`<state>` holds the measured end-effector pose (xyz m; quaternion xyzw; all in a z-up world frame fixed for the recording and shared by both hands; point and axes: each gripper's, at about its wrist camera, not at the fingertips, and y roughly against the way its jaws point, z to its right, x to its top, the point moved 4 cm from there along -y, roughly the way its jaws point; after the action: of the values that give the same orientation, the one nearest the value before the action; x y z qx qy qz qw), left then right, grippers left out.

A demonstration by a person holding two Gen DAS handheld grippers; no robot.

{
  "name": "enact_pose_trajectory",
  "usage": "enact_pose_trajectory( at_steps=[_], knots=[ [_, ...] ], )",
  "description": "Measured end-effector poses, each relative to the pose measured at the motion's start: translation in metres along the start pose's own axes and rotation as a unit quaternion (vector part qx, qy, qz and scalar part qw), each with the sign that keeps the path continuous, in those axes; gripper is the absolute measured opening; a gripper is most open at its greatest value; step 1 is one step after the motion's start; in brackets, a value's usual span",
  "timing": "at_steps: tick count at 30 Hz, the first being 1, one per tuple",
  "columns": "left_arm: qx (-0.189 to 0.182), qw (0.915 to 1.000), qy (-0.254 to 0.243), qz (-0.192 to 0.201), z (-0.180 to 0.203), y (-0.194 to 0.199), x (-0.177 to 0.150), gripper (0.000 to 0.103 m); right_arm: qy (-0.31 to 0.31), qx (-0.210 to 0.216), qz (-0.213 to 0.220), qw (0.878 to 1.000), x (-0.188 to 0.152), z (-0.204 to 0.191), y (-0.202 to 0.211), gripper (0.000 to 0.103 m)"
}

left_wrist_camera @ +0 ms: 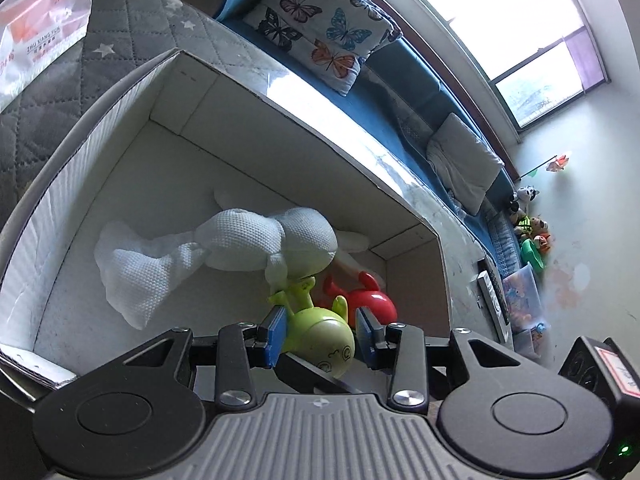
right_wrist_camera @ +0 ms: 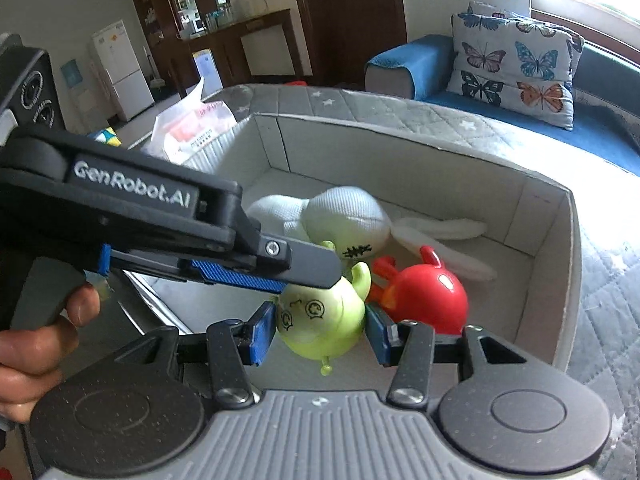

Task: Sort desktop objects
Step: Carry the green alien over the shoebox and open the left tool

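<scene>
A green toy figure (left_wrist_camera: 320, 328) (right_wrist_camera: 324, 316) hangs over the near end of a white cardboard box (left_wrist_camera: 280, 100) (right_wrist_camera: 400, 132). My right gripper (right_wrist_camera: 320, 336) is shut on it, with a blue pad pressed to each side. My left gripper (left_wrist_camera: 320, 336) (right_wrist_camera: 320, 272) reaches in from the left and straddles the same toy. One of its pads touches the toy and a thin gap shows at the other. Inside the box lie a white plush rabbit (left_wrist_camera: 240, 240) (right_wrist_camera: 344, 216) and a red toy figure (left_wrist_camera: 372, 300) (right_wrist_camera: 424, 292), just beyond the green one.
The box rests on a grey quilted cover with stars (left_wrist_camera: 100, 40) (right_wrist_camera: 400, 108). A white and orange plastic bag (left_wrist_camera: 36, 36) (right_wrist_camera: 192, 128) lies behind it. A butterfly cushion (left_wrist_camera: 320, 28) (right_wrist_camera: 516, 64) leans on a blue sofa. A person's hand (right_wrist_camera: 40, 344) holds the left gripper.
</scene>
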<state>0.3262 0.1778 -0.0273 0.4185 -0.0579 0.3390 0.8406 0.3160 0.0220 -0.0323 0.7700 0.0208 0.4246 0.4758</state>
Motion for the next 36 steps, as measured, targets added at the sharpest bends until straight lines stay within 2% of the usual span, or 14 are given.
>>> enact_pose_trajectory(
  at_steps=[12,20,22,25,36],
  knots=[
    [0.004,0.9999,-0.010,0.012,0.008,0.010,-0.004,0.040,-0.004,-0.009,0.006,1.000,-0.002,-0.001,0.014,0.051],
    [0.009,0.9990,-0.033,0.030,0.025,0.032,-0.016,0.040,0.011,-0.017,0.035,0.999,-0.007,-0.006,0.048,0.052],
    [0.012,0.9983,-0.044,0.037,0.031,0.039,-0.022,0.040,0.015,-0.019,0.045,0.999,-0.011,-0.008,0.060,0.052],
    [0.013,0.9971,-0.061,0.044,0.041,0.049,-0.034,0.040,0.019,-0.021,0.060,0.998,-0.018,-0.012,0.078,0.061],
    [0.020,0.9932,-0.104,0.049,0.061,0.073,-0.096,0.040,0.037,-0.033,0.096,0.994,-0.068,-0.030,0.139,0.064]
  ],
)
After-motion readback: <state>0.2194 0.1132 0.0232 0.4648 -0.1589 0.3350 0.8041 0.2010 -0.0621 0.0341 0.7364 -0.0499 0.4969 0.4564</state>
